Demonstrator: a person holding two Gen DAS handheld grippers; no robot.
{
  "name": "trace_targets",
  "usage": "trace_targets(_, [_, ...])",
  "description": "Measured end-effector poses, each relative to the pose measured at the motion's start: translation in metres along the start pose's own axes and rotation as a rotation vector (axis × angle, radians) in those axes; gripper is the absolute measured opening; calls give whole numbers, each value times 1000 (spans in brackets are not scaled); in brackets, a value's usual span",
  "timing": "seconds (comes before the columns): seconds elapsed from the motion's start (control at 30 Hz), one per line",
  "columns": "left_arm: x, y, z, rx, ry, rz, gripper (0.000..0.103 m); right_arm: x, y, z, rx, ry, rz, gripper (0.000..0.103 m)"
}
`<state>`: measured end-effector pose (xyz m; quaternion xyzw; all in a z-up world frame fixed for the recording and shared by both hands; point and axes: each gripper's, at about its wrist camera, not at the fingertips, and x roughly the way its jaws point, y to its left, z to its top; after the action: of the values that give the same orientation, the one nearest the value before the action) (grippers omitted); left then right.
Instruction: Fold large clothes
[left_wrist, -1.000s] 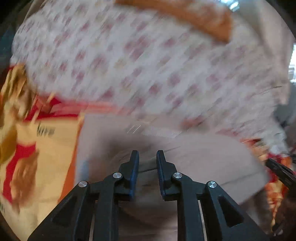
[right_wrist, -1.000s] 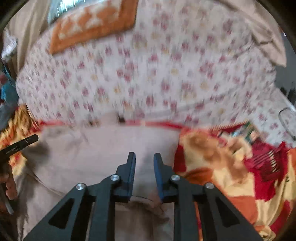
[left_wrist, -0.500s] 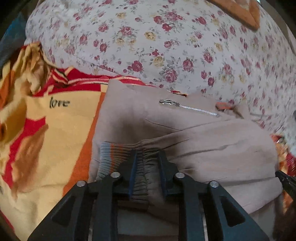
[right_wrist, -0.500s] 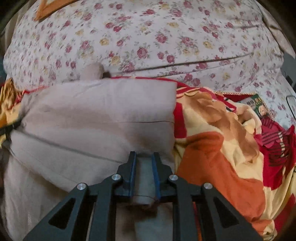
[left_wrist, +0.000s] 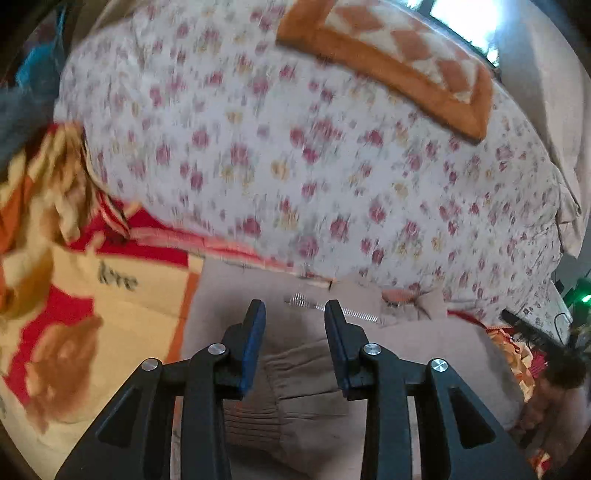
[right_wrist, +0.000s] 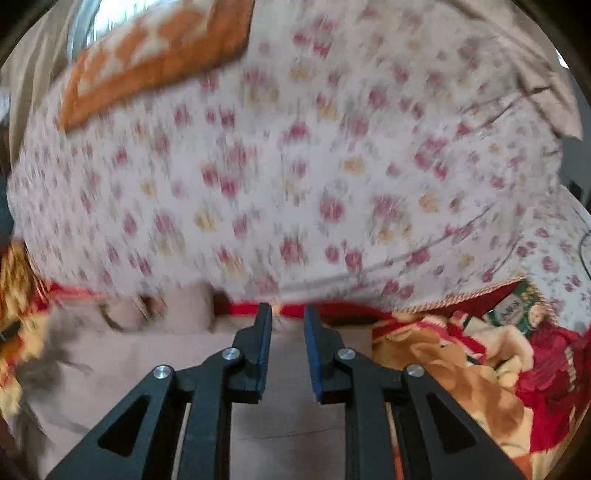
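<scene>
- The left tool (left_wrist: 293, 314) has just been opening; its pads stand apart over the ribbed cuff (left_wrist: 266, 391), gripping nothing.
- The right tool (right_wrist: 287, 325) stands narrow, also empty.
- Risk: the freed sleeve may spring back and undo the fold.
- The beige zip-up fabric jacket (left_wrist: 424, 354) lies folded on the bed's patterned red-and-yellow blanket (left_wrist: 110, 332).

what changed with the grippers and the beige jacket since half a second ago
The left gripper has let go of the ribbed cuff it pinched: its jaws have just been opening and now stand apart above it, nothing pressed between them. The right gripper no longer pinches the jacket's edge and shows a small empty gap. The jacket stays folded on the patterned blanket, beside the floral quilt.
</scene>
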<state>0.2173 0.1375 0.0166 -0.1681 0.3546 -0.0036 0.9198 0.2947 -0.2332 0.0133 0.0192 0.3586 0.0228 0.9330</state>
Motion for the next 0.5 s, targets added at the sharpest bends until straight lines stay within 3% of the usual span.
trace_targets(0.1, [38, 20, -15, -56, 160, 65, 28, 46, -16, -24, 43, 160, 20, 17])
trace_targets(0.17, [52, 31, -23, -78, 186, 47, 28, 67, -28, -40, 90, 225, 31, 18])
trace_targets(0.4, [51, 27, -24, -62, 170, 60, 28, 66, -34, -40, 134, 214, 69, 20])
trace_targets(0.5, [50, 26, -23, -61, 169, 68, 28, 44, -33, -33, 147, 161, 53, 20])
